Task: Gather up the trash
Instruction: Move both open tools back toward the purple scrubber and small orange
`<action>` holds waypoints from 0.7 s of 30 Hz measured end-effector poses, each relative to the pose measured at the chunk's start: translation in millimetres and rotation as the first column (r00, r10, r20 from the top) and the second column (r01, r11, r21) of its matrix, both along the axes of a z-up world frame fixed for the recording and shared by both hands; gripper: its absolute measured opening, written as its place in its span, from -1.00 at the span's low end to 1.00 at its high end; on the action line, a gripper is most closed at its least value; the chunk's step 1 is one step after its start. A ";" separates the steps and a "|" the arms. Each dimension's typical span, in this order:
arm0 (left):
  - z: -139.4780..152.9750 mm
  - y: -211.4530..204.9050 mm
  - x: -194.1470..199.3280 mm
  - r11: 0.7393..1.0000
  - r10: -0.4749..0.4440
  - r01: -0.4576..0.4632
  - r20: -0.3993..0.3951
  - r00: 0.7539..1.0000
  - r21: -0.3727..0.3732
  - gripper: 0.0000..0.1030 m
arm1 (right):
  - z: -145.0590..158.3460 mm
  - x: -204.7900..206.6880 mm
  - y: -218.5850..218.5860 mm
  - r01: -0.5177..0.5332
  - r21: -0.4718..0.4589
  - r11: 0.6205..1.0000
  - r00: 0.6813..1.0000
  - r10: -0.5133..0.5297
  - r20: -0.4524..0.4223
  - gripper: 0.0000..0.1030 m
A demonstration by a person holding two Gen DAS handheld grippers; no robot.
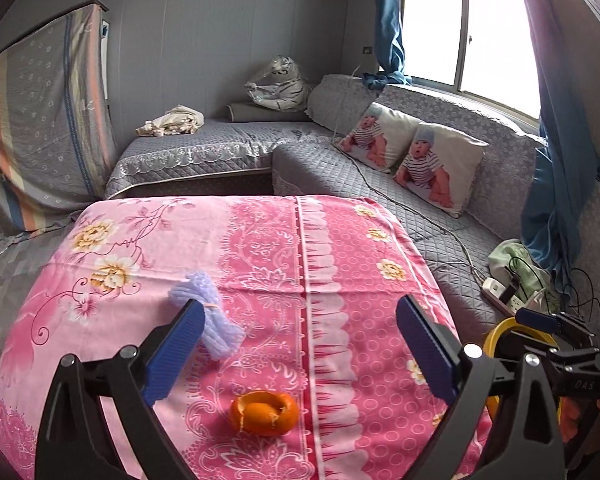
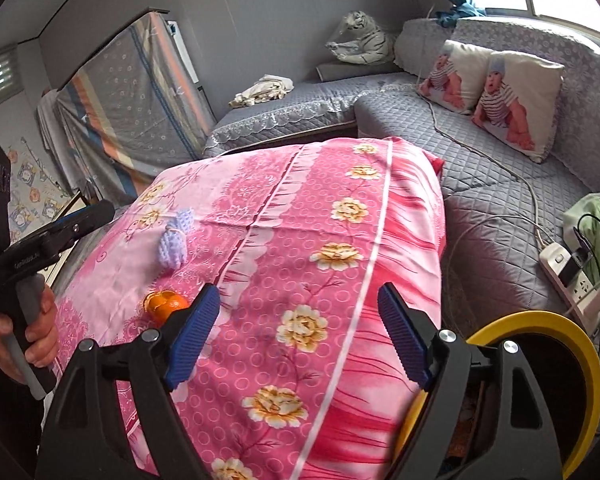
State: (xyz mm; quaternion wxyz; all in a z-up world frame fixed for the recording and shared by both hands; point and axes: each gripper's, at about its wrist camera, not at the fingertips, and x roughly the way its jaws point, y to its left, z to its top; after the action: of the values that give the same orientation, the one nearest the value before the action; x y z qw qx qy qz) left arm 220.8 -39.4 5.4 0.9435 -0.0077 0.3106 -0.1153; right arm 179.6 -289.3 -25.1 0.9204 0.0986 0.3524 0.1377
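Now both empty: left tongs (image 1: pixel 300 344) spread wide above orange peel (image 1: pixel 265 413) and purple foam net (image 1: pixel 208 316) on the pink-clothed desk (image 1: pixel 340 280); right tongs (image 2: pixel 298 332) parted, beside yellow-rimmed bin (image 2: pixel 540 332), likely ready for drop-offs.

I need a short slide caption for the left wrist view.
Open left gripper above pink tablecloth with orange peel and purple foam net.

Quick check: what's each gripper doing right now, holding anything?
Left gripper: open, empty, above the orange peel.
Right gripper: open, empty, over the pink cloth.
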 end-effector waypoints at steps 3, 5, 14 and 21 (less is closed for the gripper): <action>-1.7 19.9 6.8 0.999 0.046 -0.046 -0.005 0.999 -0.001 0.83 | -1.3 3.9 25.7 -0.055 -0.014 0.998 0.998 0.055 0.000 0.52; -4.7 32.0 11.3 0.997 0.075 -0.075 -0.012 0.997 -0.005 0.84 | -3.4 6.9 43.5 -0.093 -0.024 0.995 0.996 0.093 -0.007 0.52; -24.1 71.2 36.6 0.985 0.170 -0.170 -0.053 0.984 0.005 0.84 | -21.4 18.0 114.6 -0.235 -0.078 0.969 0.972 0.232 -0.046 0.54; -41.2 83.9 54.9 0.981 0.193 -0.192 -0.098 0.976 0.024 0.84 | -29.9 26.4 150.3 -0.297 -0.124 0.947 0.955 0.293 -0.049 0.57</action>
State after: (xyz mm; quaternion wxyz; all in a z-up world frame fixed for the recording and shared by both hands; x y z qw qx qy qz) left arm 275.6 44.5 -35.8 0.9336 -0.0367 0.3559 -0.0208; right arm 206.0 -139.0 -55.0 0.8886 -0.0130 0.3849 0.2489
